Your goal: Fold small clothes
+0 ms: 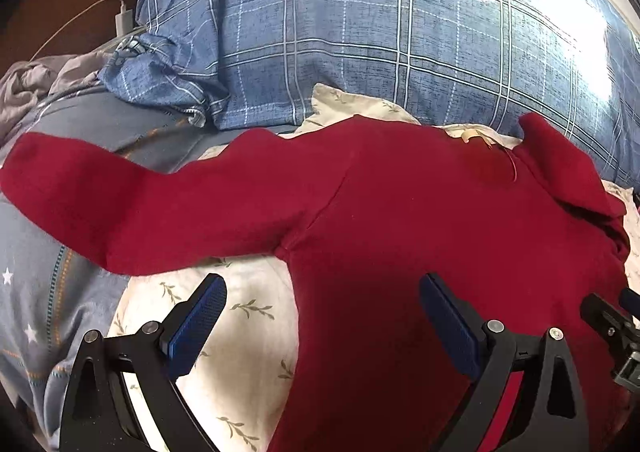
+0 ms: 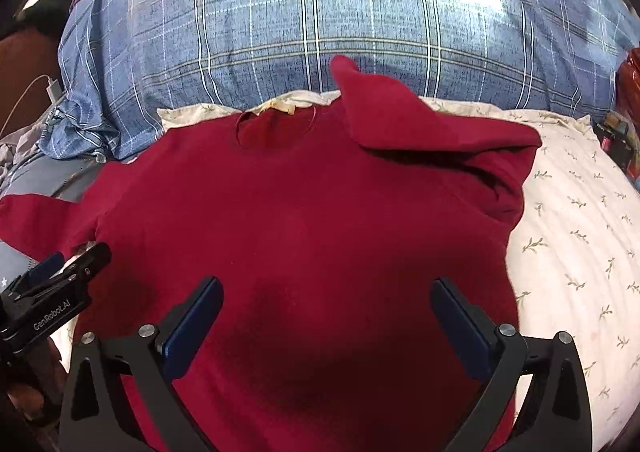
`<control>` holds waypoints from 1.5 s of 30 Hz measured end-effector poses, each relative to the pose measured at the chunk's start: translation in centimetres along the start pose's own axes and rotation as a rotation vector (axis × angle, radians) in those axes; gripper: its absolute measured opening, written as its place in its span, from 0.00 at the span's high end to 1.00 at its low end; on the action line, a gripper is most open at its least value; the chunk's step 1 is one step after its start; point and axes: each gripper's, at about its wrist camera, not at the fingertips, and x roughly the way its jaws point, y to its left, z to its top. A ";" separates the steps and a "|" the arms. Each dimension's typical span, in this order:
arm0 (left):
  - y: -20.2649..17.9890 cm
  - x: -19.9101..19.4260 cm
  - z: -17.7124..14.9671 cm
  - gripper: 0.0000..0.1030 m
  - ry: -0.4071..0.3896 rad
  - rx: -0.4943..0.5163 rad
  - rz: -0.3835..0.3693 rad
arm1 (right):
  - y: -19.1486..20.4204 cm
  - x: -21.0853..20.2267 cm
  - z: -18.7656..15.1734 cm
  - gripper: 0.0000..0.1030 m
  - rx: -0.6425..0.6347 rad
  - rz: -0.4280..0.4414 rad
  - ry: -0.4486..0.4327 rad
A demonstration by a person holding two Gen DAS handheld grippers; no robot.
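A small red long-sleeved sweater [image 1: 420,212] lies flat on a white leaf-print pillow [image 1: 240,316], neck away from me. Its left sleeve [image 1: 120,208] stretches out to the left. Its right sleeve [image 2: 420,120] is folded inward over the shoulder. My left gripper [image 1: 322,292] is open and empty, above the sweater's left side below the armpit. My right gripper [image 2: 326,296] is open and empty, above the middle of the sweater's body [image 2: 300,232]. The left gripper also shows at the left edge of the right wrist view [image 2: 60,268].
A blue plaid quilt [image 2: 320,20] is heaped behind the sweater. A grey-blue star-print sheet [image 1: 48,292] lies to the left. A white charger with its cable [image 1: 122,18] sits at the far left. The pillow [image 2: 568,232] extends to the right of the sweater.
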 end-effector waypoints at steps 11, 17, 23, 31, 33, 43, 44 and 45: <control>-0.1 0.6 -0.5 0.06 -0.018 0.025 -0.008 | 0.6 0.5 0.5 0.00 0.021 0.003 -0.005; 0.1 0.9 -0.8 0.06 -0.013 0.028 -0.006 | 1.0 0.6 0.7 0.00 0.005 -0.007 -0.010; 0.1 0.9 -0.8 0.06 -0.023 0.027 -0.005 | 0.9 0.8 0.7 0.00 0.010 -0.006 -0.004; 0.0 0.8 -0.9 0.06 -0.026 0.032 -0.009 | 1.2 0.8 0.8 0.00 0.002 -0.002 -0.015; -0.1 0.9 -0.9 0.06 -0.022 0.035 -0.009 | 1.3 0.8 0.8 0.00 -0.001 -0.002 -0.020; 0.0 0.8 -0.7 0.06 -0.022 0.033 -0.018 | 0.8 1.5 0.4 0.00 0.032 0.001 0.002; 0.0 0.9 -0.8 0.06 -0.019 0.030 -0.018 | 0.7 1.5 0.4 0.00 0.036 -0.002 0.002; 0.0 1.0 -0.8 0.06 -0.017 0.031 -0.018 | 0.6 1.5 0.4 0.00 0.041 -0.004 0.002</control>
